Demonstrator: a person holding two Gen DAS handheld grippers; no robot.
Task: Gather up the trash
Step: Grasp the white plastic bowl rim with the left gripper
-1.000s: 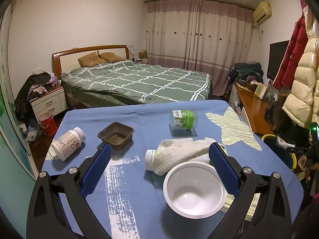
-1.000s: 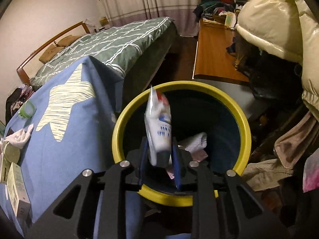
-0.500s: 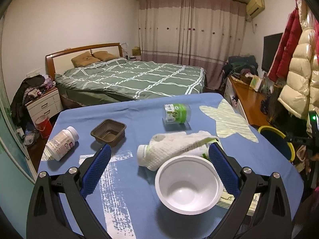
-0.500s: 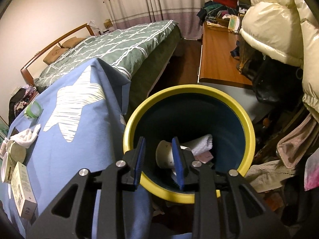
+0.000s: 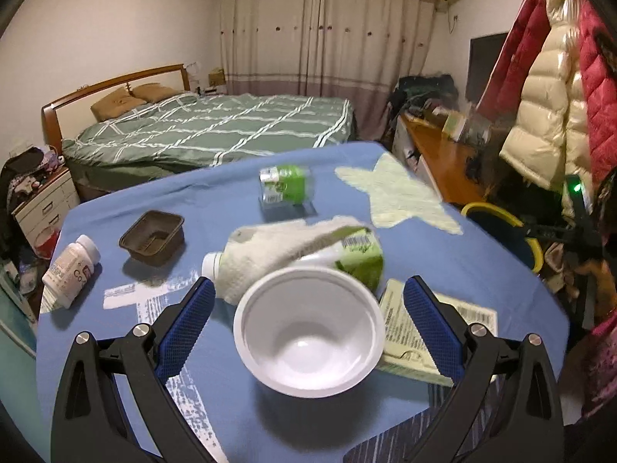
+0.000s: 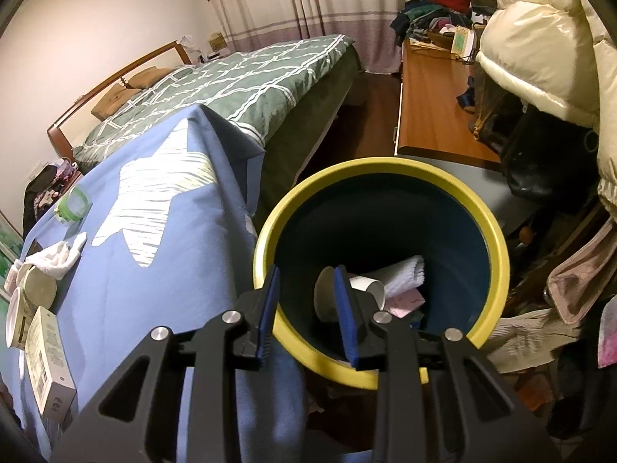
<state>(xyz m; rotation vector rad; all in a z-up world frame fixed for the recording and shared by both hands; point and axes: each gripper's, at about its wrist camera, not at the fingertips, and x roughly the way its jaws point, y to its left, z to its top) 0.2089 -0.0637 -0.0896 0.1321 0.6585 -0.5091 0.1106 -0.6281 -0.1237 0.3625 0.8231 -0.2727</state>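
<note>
My left gripper (image 5: 308,285) is open wide, low over the blue-clothed table (image 5: 482,254), with a white plastic bowl (image 5: 308,332) between its fingers, untouched. Behind the bowl a green bottle (image 5: 358,258) lies on its side under a white cloth (image 5: 277,247). Further back are a green jar (image 5: 285,189), a brown tray (image 5: 152,237) and a white pill bottle (image 5: 71,270). My right gripper (image 6: 306,274) hangs open and empty over the yellow-rimmed bin (image 6: 385,169). A white cup (image 6: 327,301), a white cloth (image 6: 401,274) and pink paper lie inside.
A pale green box (image 5: 424,332) lies right of the bowl, by the table's edge. The bin (image 5: 501,212) stands on the floor off the table's right side. A wooden bench (image 6: 435,108), hanging coats (image 6: 540,58) and a bed (image 6: 250,73) crowd around it.
My right gripper let go of a white printed item, which dropped into the bin, and its jaws stand a little wider. My left gripper came down and forward, bringing the bowl between its fingers.
</note>
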